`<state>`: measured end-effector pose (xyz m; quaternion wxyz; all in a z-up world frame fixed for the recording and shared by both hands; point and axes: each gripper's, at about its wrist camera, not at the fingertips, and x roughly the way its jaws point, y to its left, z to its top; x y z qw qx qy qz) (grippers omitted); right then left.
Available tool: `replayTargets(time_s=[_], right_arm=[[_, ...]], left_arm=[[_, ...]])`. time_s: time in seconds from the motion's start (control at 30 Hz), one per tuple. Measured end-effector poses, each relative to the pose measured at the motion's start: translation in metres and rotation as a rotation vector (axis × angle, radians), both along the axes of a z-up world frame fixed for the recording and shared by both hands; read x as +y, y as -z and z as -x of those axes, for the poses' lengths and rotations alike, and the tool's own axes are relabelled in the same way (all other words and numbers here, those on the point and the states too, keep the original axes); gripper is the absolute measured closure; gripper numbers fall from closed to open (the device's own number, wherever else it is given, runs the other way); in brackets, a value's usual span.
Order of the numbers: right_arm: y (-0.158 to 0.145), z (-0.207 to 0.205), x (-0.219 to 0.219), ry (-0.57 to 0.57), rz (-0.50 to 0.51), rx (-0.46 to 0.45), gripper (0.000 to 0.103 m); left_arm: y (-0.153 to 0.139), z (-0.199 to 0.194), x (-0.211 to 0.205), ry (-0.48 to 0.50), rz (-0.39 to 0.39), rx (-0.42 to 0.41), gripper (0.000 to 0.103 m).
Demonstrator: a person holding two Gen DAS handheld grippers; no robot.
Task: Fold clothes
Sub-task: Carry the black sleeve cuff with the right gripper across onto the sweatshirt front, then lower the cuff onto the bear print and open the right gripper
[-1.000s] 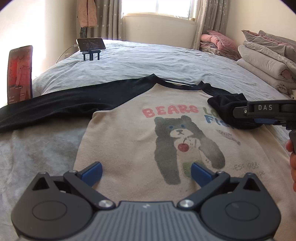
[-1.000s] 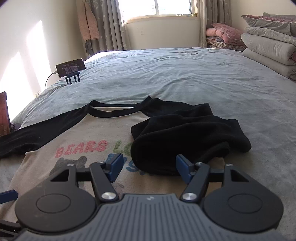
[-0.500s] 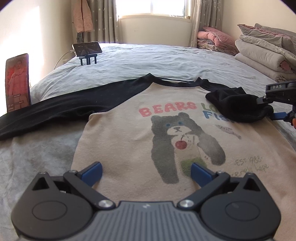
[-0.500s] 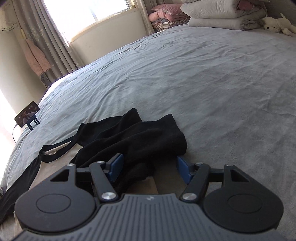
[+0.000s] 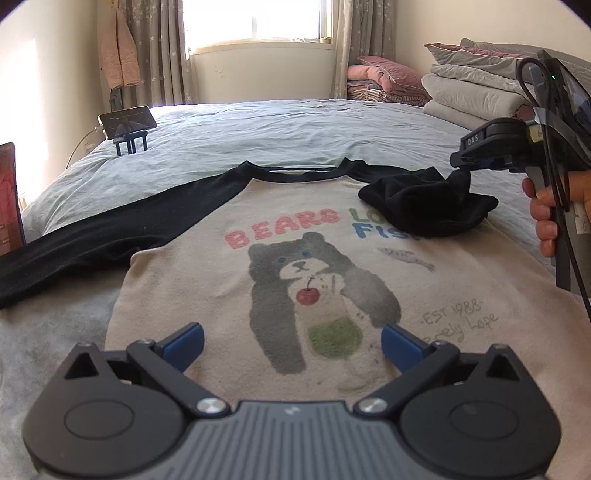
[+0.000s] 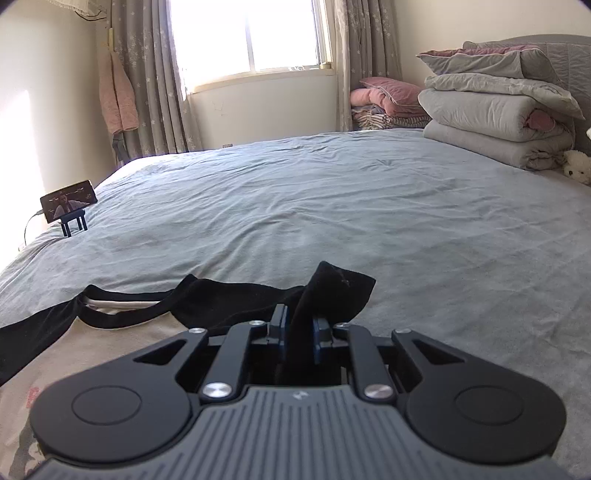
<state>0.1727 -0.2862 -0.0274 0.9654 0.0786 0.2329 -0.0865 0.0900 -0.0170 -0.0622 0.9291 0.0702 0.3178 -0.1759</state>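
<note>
a: our right tongs [image 6: 298, 328] went from apart to closing on the black sleeve [image 6: 332, 291]. it's lifted off the shirt [image 5: 258, 295] now, so we can redo that fold.

b: left tongs [image 5: 291, 341] apart, empty, above the hem. count: 1 shirt flat on the bed [image 6: 332, 206], 2 sleeves, 2 phones.

Bright window [image 6: 251, 35] backlight, perhaps overexposed; fisheye-warped edges.

Bed [image 6: 332, 206], wide, grey-blue cover, creased, filling mid-frame. Window [image 6: 251, 37], upper centre, bright daylight; grey star-print curtains [image 6: 147, 74] either side. Cream walls [image 6: 44, 74]; sun patch at left. Pink garment [image 6: 116, 96] hanging upper left. Folded grey quilts [image 6: 491, 110] stacked at right; pink bedding [image 6: 388, 96] beside. Phone on stand [image 6: 68, 203], left edge.
</note>
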Motion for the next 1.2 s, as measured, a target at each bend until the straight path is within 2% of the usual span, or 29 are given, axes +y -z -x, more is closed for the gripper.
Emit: replayTargets(time_s=[0.17, 0.27, 0.33, 0.43, 0.57, 0.73, 0.83, 0.9, 0.97, 1.0, 1.03, 1.13, 1.2], right_arm=[[-0.016, 0.010, 0.022, -0.182, 0.008, -0.083, 0.094], [-0.018, 0.013, 0.036, -0.297, 0.011, -0.071, 0.094], [-0.015, 0.012, 0.046, -0.343, 0.044, -0.045, 0.094], [-0.010, 0.011, 0.061, -0.367, 0.089, 0.007, 0.095], [-0.003, 0.011, 0.075, -0.380, 0.103, 0.054, 0.095], [0.004, 0.012, 0.086, -0.386, 0.100, 0.125, 0.095], [0.006, 0.012, 0.087, -0.375, 0.094, 0.162, 0.093], [0.004, 0.015, 0.082, -0.353, 0.068, 0.172, 0.080], [-0.001, 0.020, 0.073, -0.307, 0.037, 0.161, 0.054], [-0.004, 0.025, 0.066, -0.272, 0.015, 0.142, 0.032], [-0.006, 0.027, 0.059, -0.232, -0.006, 0.130, 0.025], [-0.007, 0.025, 0.036, -0.099, -0.067, 0.145, 0.025], [-0.004, 0.017, 0.030, -0.054, -0.097, 0.167, 0.025]], left_arm=[[-0.003, 0.007, -0.009, 0.178, 0.034, -0.009, 0.001], [0.000, 0.013, -0.016, 0.300, 0.042, 0.014, 0.001], [0.005, 0.016, -0.022, 0.354, 0.015, 0.044, 0.001], [0.010, 0.019, -0.025, 0.362, -0.010, 0.041, 0.000], [0.011, 0.016, -0.021, 0.357, 0.016, 0.060, 0.000], [0.013, 0.018, -0.021, 0.352, 0.009, 0.047, 0.000], [0.015, 0.020, -0.016, 0.347, 0.032, 0.042, 0.000], [0.015, 0.020, -0.015, 0.343, 0.036, 0.044, 0.000], [0.016, 0.020, -0.015, 0.342, 0.033, 0.047, 0.000], [0.016, 0.020, -0.016, 0.342, 0.031, 0.047, 0.000], [0.016, 0.021, -0.016, 0.342, 0.026, 0.045, 0.000], [0.016, 0.020, -0.016, 0.342, 0.028, 0.047, 0.000], [0.016, 0.020, -0.016, 0.342, 0.027, 0.047, 0.000]])
